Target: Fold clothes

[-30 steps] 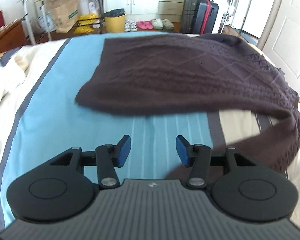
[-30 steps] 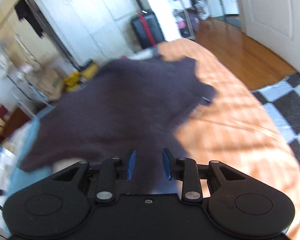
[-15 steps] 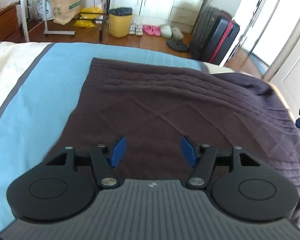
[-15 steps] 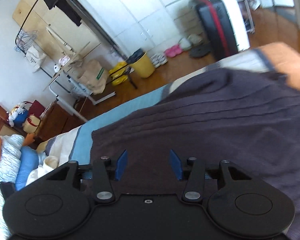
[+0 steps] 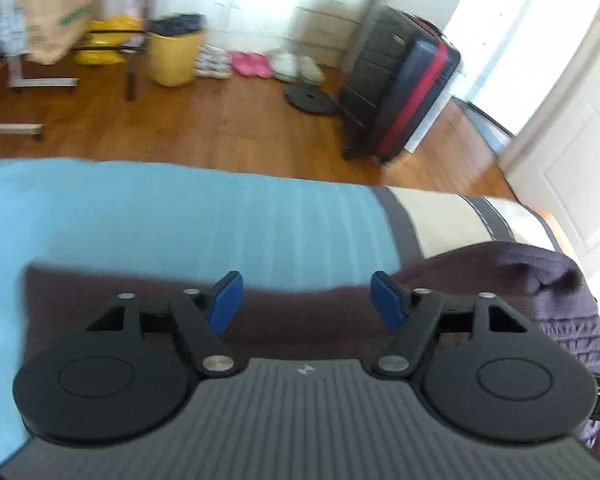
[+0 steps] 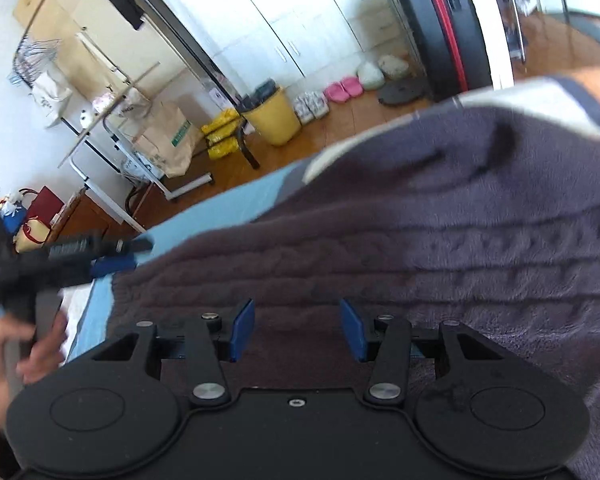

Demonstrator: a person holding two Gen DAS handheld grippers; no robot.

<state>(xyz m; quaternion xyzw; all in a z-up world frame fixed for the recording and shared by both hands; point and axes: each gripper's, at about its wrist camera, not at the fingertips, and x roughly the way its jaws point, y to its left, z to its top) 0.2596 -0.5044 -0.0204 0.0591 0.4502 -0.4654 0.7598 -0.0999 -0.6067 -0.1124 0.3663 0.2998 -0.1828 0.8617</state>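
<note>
- We bring both grippers over a dark knitted sweater (image 6: 380,248) spread on a bed (image 5: 140,216), near the bed's foot edge, with the wooden floor (image 5: 220,120) beyond it.
- Our left gripper (image 5: 306,300) hangs above the sweater's far edge; its blue-padded fingers (image 5: 225,300) stand wide apart, have just been opening, and hold nothing, with only cloth and blue bedspread showing between them.
- Our right gripper (image 6: 296,330) sits over the cable-knit body of the garment; its fingers (image 6: 243,330) are about half spread and empty, the pads clear of the wool.
- In the right wrist view we also see the left gripper out at the sweater's left edge, carried by a hand (image 6: 16,344).
- The garment lies mostly flat, but its right part is bunched into a hump (image 5: 540,272) towards the bed's right corner.
- We judge the step in hand to be the reach for a fresh grip along the far hem, with no fold begun from this hold.
- The next move seems to call for lowering both sets of fingers onto that edge, pinching one layer only, and lifting evenly so the thick knit folds straight.
- A suitcase (image 5: 400,92) and a yellow bin (image 5: 174,56) stand on the floor, well apart from the bed.
</note>
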